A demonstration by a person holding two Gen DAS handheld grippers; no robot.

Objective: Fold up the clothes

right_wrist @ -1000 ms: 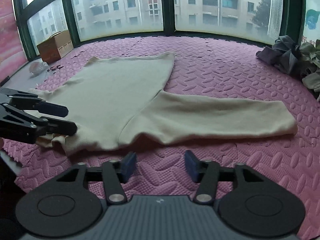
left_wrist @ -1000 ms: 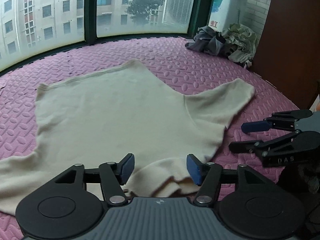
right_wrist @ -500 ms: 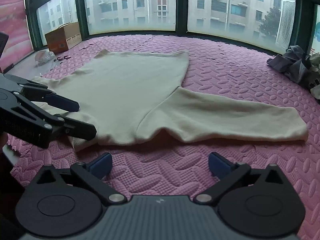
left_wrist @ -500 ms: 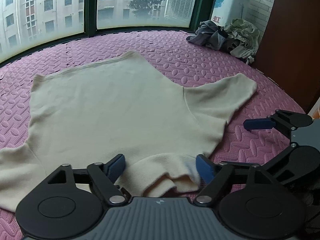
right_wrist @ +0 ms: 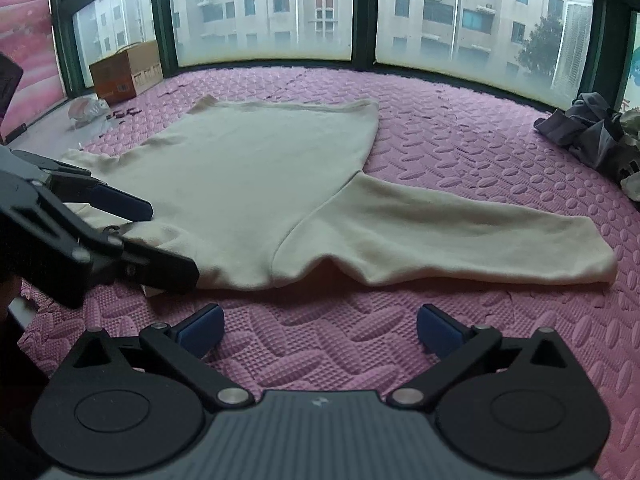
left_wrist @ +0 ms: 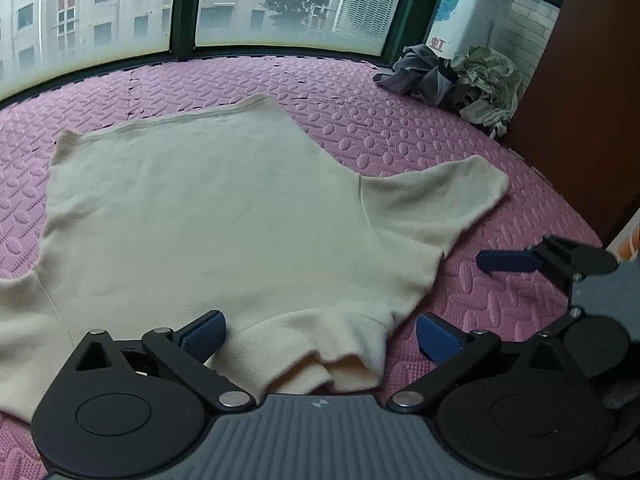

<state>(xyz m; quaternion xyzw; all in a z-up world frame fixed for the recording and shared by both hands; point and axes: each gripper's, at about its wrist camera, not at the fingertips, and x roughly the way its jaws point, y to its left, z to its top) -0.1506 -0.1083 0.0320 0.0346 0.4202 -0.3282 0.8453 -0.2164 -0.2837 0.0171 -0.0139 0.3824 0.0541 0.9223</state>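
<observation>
The soft cream long-sleeved sweater (left_wrist: 208,216) lies flat on the pink foam floor mat (left_wrist: 400,136), its neck just at 12 o'clock from the left gripper (left_wrist: 320,334). That gripper's jaws have just been opening and stand spread wide around the neck, not pinching it. The right gripper (right_wrist: 320,330) has also just opened wide and holds nothing, with the long sleeve lying sideways at 1 o'clock.

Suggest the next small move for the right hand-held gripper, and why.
Probably ease the right hand-held gripper forward to the sweater's near shoulder edge and close on it: its jaws, just opened, hold only bare pink mat, while the sweater lies spread flat, unfolded.

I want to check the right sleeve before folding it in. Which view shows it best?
The right wrist view: the sweater's right sleeve lies flat from shoulder to cuff. The left wrist view shows it foreshortened.
</observation>
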